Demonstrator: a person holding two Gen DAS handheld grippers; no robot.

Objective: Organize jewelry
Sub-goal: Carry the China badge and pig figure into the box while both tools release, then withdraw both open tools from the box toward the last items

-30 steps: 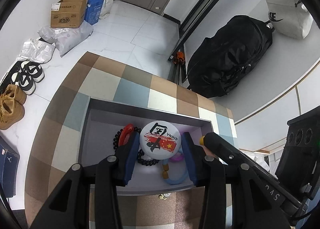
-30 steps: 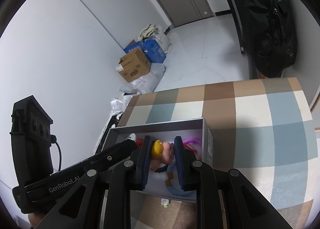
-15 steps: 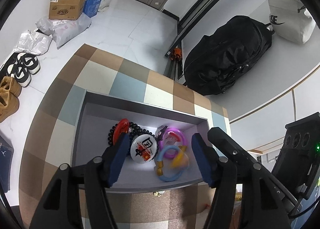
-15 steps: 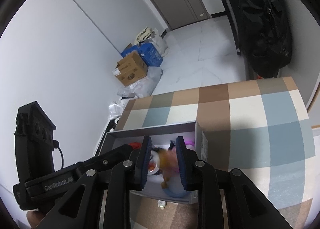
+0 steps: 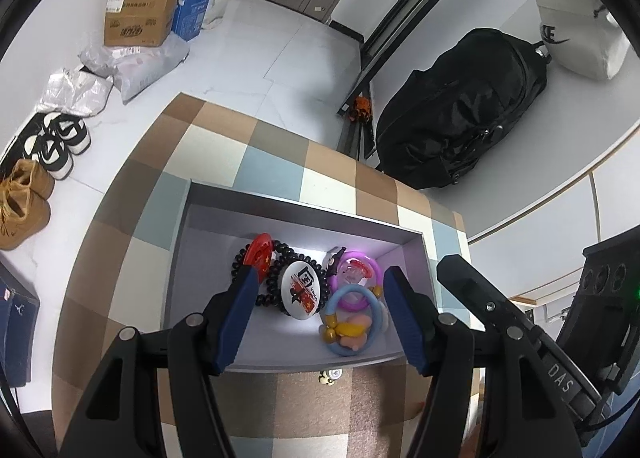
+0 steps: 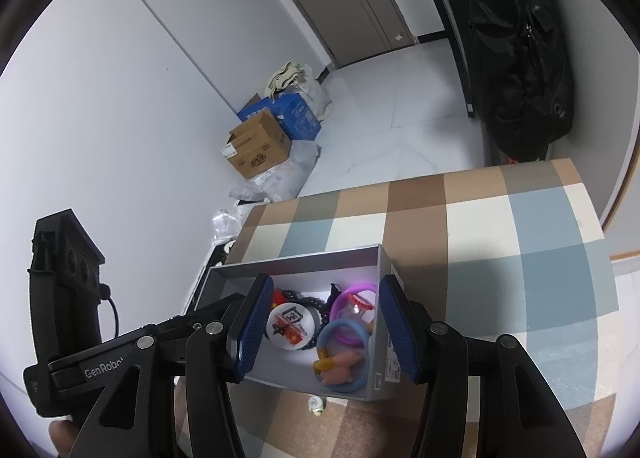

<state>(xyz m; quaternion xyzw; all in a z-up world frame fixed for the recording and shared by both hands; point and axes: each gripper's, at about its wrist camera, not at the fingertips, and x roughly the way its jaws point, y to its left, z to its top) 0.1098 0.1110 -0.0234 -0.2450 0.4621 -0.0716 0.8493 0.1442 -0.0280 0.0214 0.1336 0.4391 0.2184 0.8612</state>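
Note:
A grey open box [image 5: 208, 214] [image 6: 296, 264] sits on the checked tablecloth. In it lie a white round badge [image 5: 301, 290] [image 6: 289, 324], a black bead bracelet [image 5: 276, 258], a red disc [image 5: 259, 252], a purple ring [image 5: 356, 278] [image 6: 354, 304], and a blue ring with a yellow and pink toy [image 5: 354, 328] [image 6: 342, 362]. My left gripper [image 5: 318, 316] is open and empty above the box. My right gripper [image 6: 320, 326] is open and empty above the same box.
A small pale charm [image 5: 330, 376] [image 6: 316, 404] lies on the cloth just in front of the box. Beyond the table are cardboard boxes [image 5: 138, 20], shoes [image 5: 52, 146] and a black bag [image 5: 460, 106] on the white floor.
My left gripper let go of the white badge, which now lies in the box. My right gripper opened and released the yellow and pink toy into the box. Both grippers pulled back.

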